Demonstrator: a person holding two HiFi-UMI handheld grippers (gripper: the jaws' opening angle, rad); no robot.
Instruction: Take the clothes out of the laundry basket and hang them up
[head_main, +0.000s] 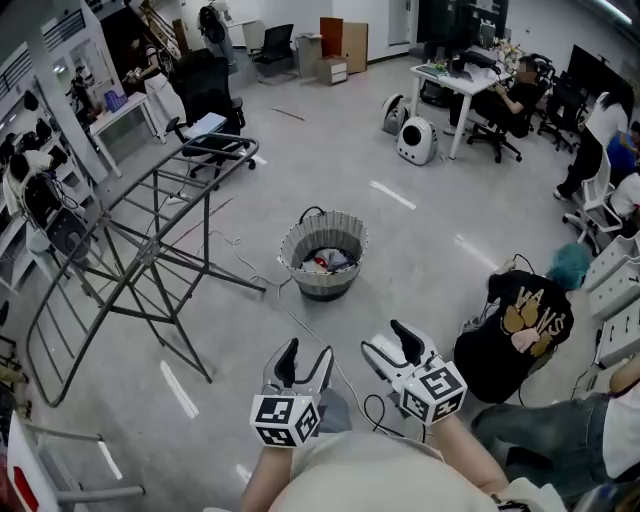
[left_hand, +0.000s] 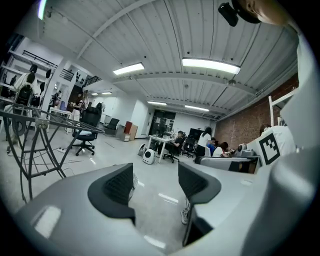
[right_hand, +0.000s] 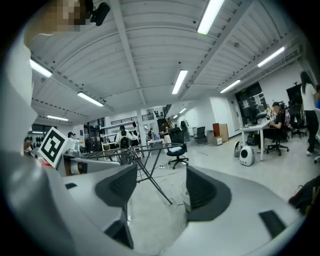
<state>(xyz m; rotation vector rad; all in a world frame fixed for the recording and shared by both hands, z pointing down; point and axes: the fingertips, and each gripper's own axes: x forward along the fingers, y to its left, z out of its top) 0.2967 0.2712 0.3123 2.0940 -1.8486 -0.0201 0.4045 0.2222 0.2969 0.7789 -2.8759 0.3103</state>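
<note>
- Presently the crumpled clothes (head_main: 325, 262), a small mixed heap of red, white and dark cloth, lie inside the round pale mesh laundry basket (head_main: 322, 284). It stands on the grey floor (head_main: 430, 250) at the centre of the head view.
- The grey folding metal drying rack (head_main: 140, 262) stands spread open at the left of the frame, near the basket but apart from it.
- The left claw (head_main: 307, 352), at lower centre, has its jaws apart with nothing between them.
- The right claw (head_main: 385, 340), just beside it to the right, is likewise apart and empty. Both are well short of the basket.
- The clothes should be light, soft and limp, so they will drape and may tangle.
- Pinching a raised fold or hem on top of the heap looks best.
- The basket looks light and could tip if a piece snags.
</note>
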